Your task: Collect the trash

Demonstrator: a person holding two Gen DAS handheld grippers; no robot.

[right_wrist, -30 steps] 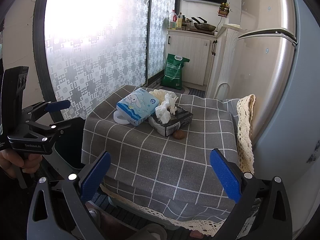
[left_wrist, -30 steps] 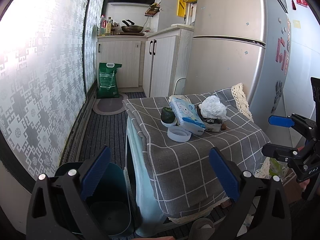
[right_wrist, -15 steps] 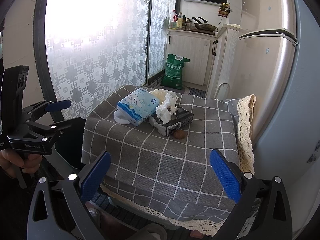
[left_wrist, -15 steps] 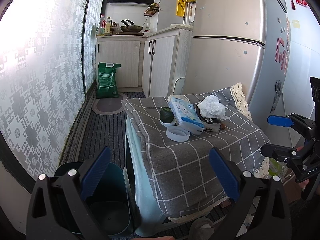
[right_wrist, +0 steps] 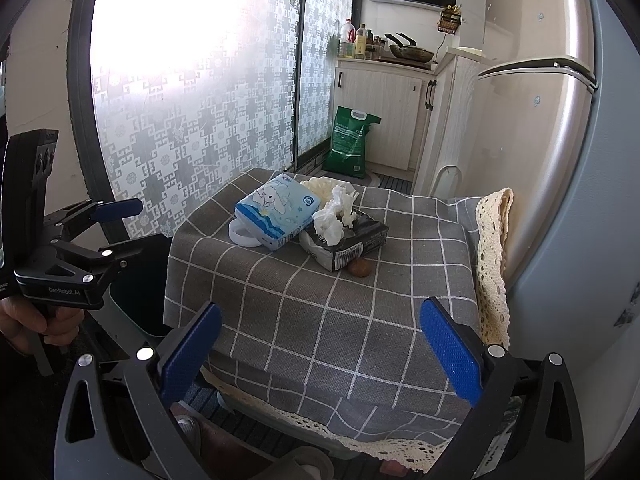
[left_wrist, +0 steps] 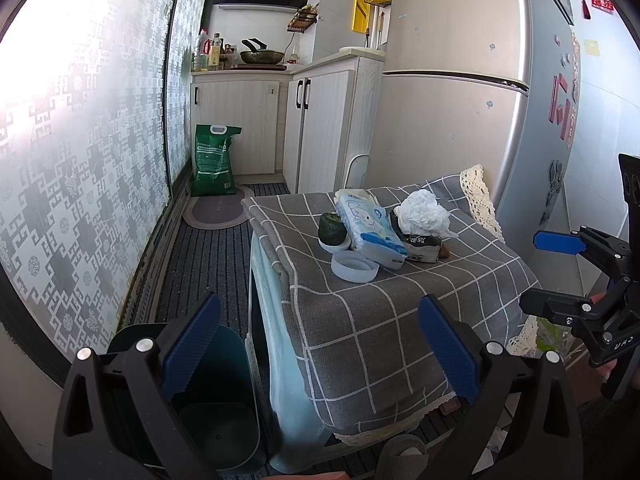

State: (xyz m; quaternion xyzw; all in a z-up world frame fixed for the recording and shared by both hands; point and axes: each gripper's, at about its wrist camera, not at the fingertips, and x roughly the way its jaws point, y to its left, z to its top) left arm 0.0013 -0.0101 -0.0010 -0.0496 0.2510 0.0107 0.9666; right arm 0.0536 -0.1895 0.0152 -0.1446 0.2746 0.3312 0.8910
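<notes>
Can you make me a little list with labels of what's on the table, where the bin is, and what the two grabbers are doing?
table: grey checked tablecloth
on it: blue cartoon tissue pack, crumpled white tissue on a dark packet, small brown lump, white round lid, dark green fruit
bin: dark green plastic bin, on the floor beside the table
left gripper: open, holding nothing
right gripper: open, holding nothing

Both tongs, left (left_wrist: 318, 346) and right (right_wrist: 320, 346), agape.
</notes>
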